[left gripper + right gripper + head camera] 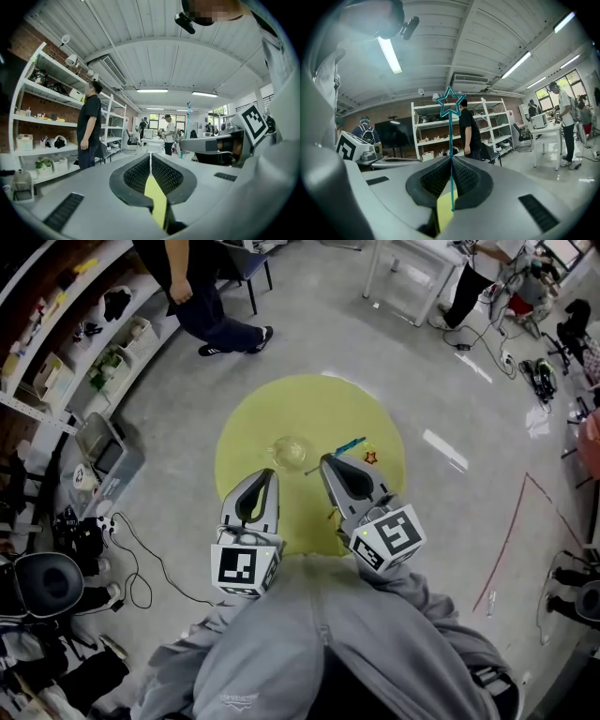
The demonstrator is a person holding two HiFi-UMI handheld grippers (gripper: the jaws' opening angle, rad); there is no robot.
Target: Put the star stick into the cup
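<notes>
Mid-air, right hand-held gripper (pixel 325 463) level (clasping stick (pixel 450 136))

A round yellow table (pixel 309 399) carries a clear cup (pixel 289 452) just ahead of the left gripper (pixel 267 473). A small orange star (pixel 371 457) lies on it, to the right of the right gripper (pixel 327 461).

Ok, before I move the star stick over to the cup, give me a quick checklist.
1. Star stick clamped in right gripper jaws: ok.
2. Left gripper jaws together, nothing between them: ok.
3. Cup stands free on yellow table: ok.
4. Stick above cup mouth: not ok, it sits to the cup's right.
5. Cup empty: cannot tell, clear glass.
</notes>
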